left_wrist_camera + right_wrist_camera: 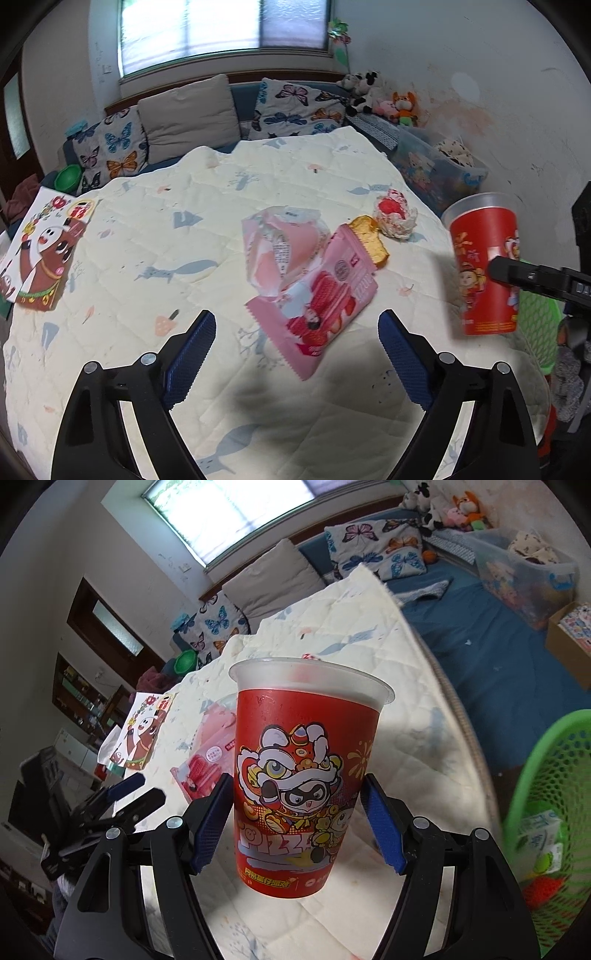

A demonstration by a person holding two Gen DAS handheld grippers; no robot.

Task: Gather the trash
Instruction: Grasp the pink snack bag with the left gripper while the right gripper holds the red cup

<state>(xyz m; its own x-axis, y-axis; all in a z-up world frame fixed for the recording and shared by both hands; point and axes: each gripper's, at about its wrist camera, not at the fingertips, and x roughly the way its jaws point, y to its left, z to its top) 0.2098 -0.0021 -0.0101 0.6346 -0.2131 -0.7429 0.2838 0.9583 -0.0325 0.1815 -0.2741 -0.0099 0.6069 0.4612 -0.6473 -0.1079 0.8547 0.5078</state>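
Right now the right hand-held gripper (295,819) clamps a red printed cup (308,775), blue pads pressed on either side of its lower half, jaws about half spread. Cup is upright, lifted off the quilt, frosted rim on top, cartoon lion-dance print facing the camera. In the left wrist view the same cup (485,266) hangs at the right edge with one black finger of the right hand-held gripper across its side. Left hand-held gripper (297,354) is spread wide, nothing between the pads, hovering above the quilt-covered table (147,236); no earlier frame to compare. Just ahead of its fingertips lies a pink snack wrapper (321,310), flat on the quilt, with a crumpled clear-pink plastic bag (280,251) touching its far end. Beside the wrapper's far corner sits a piece of yellow bread (371,240), and just past that a crumpled red-and-white paper wad (395,216). A cartoon paper bag (44,251) lies at the left edge of the quilt, well apart from the rest. Green mesh basket (554,812) stands to the right below the table edge, holding a small carton (539,838) and something red. Cushions with butterflies and plush toys sit on the sofa behind.
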